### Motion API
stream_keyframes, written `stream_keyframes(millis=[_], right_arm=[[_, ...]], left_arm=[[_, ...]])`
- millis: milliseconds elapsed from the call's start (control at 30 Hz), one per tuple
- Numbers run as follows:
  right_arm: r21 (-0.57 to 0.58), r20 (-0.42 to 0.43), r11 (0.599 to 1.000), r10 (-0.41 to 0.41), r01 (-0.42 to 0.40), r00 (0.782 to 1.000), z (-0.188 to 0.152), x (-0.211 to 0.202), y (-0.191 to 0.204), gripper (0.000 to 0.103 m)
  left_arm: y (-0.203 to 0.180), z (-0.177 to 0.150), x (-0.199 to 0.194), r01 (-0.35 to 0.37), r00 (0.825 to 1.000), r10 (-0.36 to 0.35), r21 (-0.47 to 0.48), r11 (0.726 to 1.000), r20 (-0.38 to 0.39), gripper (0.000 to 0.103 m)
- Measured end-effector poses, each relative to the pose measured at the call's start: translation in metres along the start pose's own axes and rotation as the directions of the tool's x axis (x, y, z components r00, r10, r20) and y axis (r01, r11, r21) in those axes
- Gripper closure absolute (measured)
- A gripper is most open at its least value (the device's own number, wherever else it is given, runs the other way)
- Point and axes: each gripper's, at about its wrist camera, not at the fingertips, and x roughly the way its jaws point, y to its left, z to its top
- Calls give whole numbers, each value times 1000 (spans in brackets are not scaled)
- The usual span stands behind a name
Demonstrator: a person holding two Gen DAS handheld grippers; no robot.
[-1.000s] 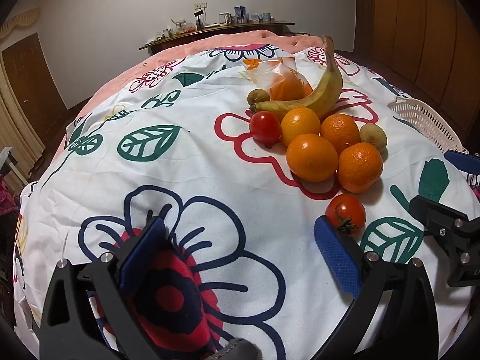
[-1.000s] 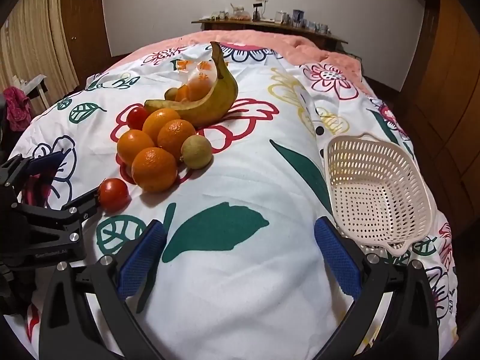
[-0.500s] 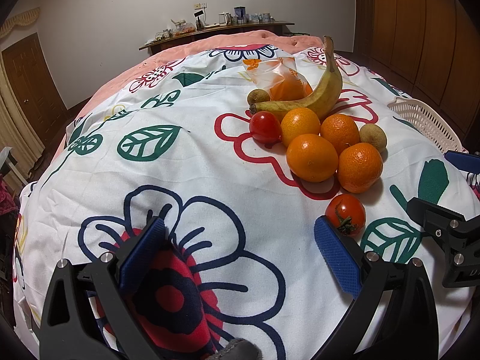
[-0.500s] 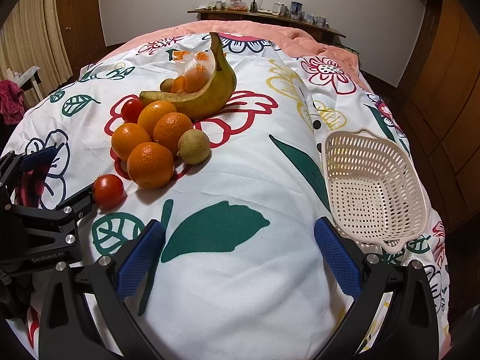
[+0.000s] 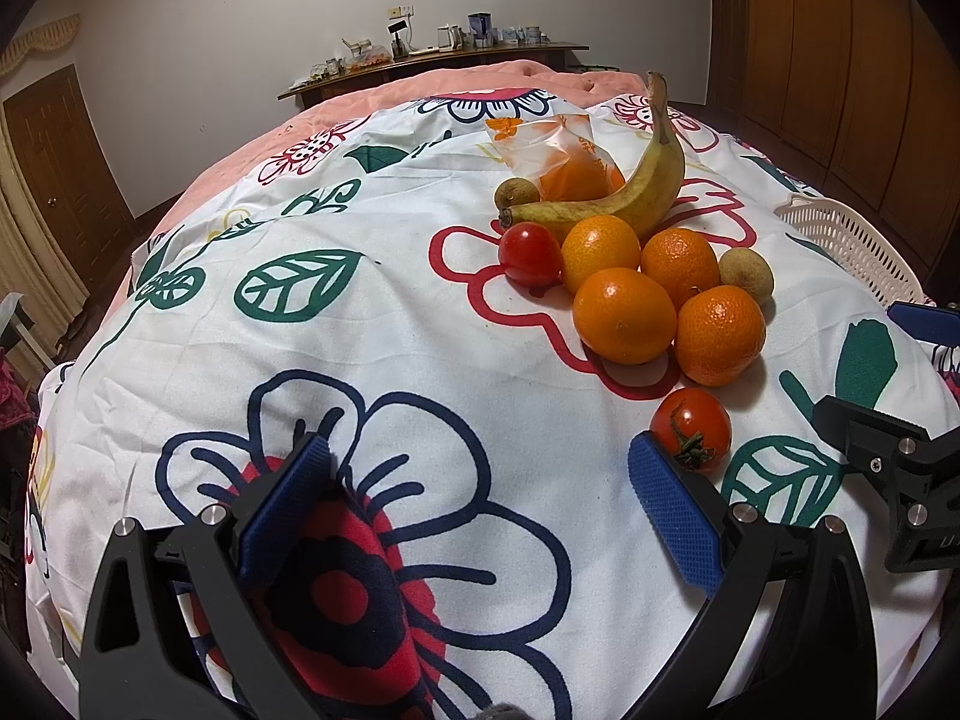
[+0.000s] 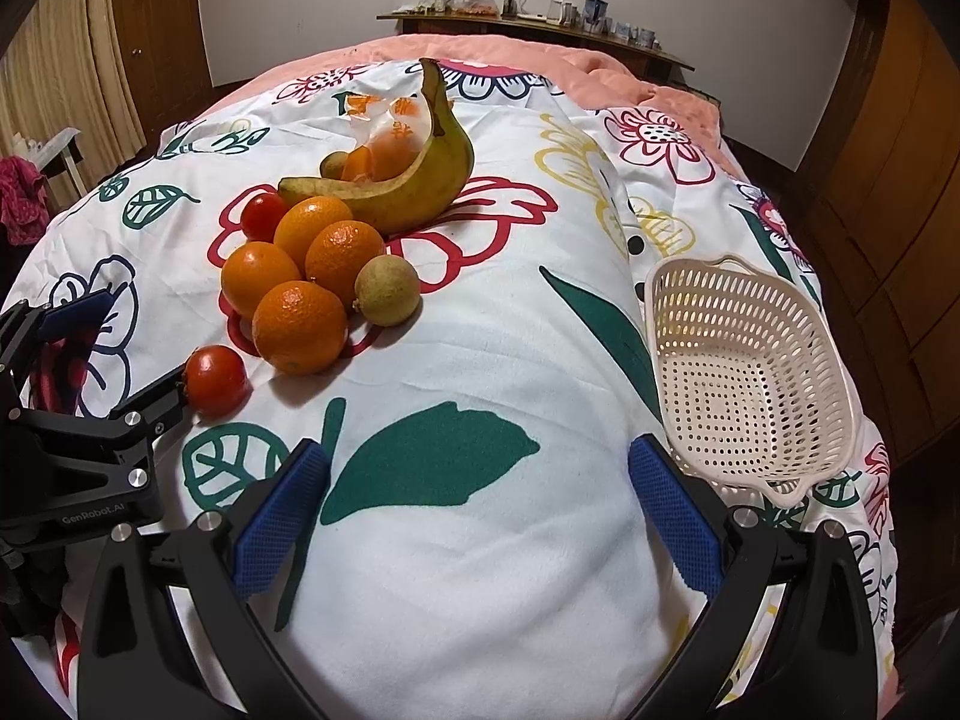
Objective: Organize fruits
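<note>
A heap of fruit lies on the flowered bed cover (image 6: 480,324): a banana (image 6: 414,192), several oranges (image 6: 300,324), a brown kiwi-like fruit (image 6: 387,290) and two tomatoes, one far (image 5: 529,252) and one near (image 5: 691,429). An empty cream plastic basket (image 6: 744,372) sits to the right of the heap. My left gripper (image 5: 480,504) stands open low over the cover, its right finger just beside the near tomato (image 6: 216,380). My right gripper (image 6: 474,510) is open over bare cover between heap and basket. Neither holds anything.
A clear bag with orange fruit (image 5: 570,162) and a second brown fruit (image 5: 516,194) lie behind the banana. A cluttered wooden shelf (image 6: 540,24) runs along the far wall. Wooden wardrobe doors (image 5: 840,60) stand on the right, and a door (image 5: 60,168) on the left.
The right gripper has drifted forward a little, so the fruit and basket sit lower and nearer in its view. The left gripper has hardly moved.
</note>
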Motion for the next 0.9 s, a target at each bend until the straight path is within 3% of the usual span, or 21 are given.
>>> stream_keyframes(millis=[567,900], right_arm=[[-5,-52,1000,20,-20,998,6,4,-2,5],[30,-1,999,41,-41,999,3,1,-6,5]], left_arm=[[0,0,0,1,1000,-1,-1,1000,-1,2],[0,0,0,1,1000,-1,-1,1000,-2,2]])
